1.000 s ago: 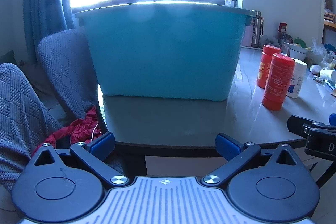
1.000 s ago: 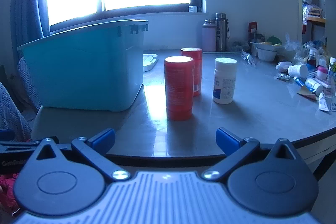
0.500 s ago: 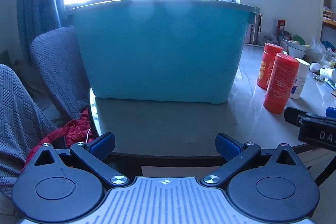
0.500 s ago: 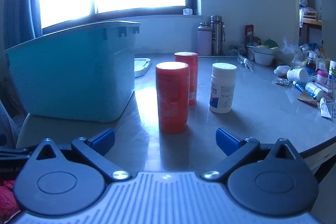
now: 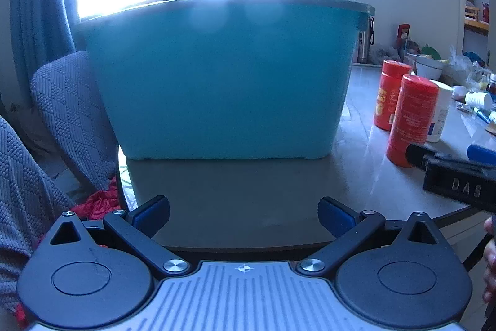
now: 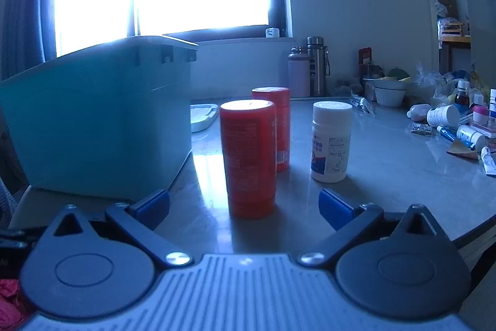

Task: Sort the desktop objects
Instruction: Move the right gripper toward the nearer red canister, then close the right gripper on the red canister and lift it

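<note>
A big teal bin stands on the grey table, straight ahead of my left gripper, which is open and holds nothing. In the right wrist view the teal bin is at the left. Two red canisters stand upright, the near red canister just beyond my right gripper, the far red canister behind it. A white bottle stands to their right. The right gripper is open, its blue pads on either side of the near canister's base line, short of it. In the left wrist view the same canisters appear at the right.
Small bottles, tubes and packets litter the table's right side, with a white bowl and two flasks at the back. A white tray lies behind the bin. A grey padded chair and red cloth are left of the table.
Both grippers have moved forward over the table edge. The bin and the near red canister loom larger. The right gripper now shows further in at the left view's right edge.
</note>
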### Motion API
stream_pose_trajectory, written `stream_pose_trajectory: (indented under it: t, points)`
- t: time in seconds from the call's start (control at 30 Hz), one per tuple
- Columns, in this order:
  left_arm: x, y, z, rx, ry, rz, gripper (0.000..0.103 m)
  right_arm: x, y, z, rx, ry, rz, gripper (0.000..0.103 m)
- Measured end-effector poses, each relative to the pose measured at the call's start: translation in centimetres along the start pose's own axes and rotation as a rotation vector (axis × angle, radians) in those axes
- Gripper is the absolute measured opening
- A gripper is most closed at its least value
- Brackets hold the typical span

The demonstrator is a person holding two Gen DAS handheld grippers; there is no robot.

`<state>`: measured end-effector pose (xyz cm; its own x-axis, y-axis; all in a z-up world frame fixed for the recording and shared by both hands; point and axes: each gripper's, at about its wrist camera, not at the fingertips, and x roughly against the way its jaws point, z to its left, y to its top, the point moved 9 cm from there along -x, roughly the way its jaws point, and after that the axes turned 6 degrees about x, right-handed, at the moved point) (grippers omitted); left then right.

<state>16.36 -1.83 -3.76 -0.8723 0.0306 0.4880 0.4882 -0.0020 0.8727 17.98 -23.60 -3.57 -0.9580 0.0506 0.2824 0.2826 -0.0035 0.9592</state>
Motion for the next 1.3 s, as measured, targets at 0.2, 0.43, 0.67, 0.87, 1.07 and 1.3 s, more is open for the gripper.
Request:
stream_pose_trajectory:
  t: [0.2, 0.43, 0.67, 0.87, 1.07, 1.3]
  points:
    - [-0.8, 0.5, 0.1, 0.017, -0.003, -0.015, 0.103, -1.1, 0.6, -0.1, 0.006, 0.013, -0.019, 0.102]
    - [-2.0, 0.7, 0.1, 0.021, -0.009, -0.015, 0.103, -2.3, 0.8, -0.8, -0.016, 0.014, -0.024, 0.102]
    - [-3.1, 0.7, -0.1, 0.008, -0.015, -0.019, 0.103, -3.5, 0.9, -0.7, -0.004, 0.009, -0.031, 0.102]
    - [-3.9, 0.7, -0.1, 0.009, -0.018, -0.021, 0.103, -4.4, 1.1, -0.4, 0.008, 0.014, -0.034, 0.102]
    - [-4.4, 0.6, -0.2, 0.006, -0.026, -0.021, 0.103, -5.3, 0.9, -0.3, -0.002, 0.002, -0.02, 0.098]
    - [-4.1, 1.0, 0.0, 0.0, -0.03, -0.027, 0.103, -6.2, 0.4, 0.1, 0.006, 0.017, 0.036, 0.049]
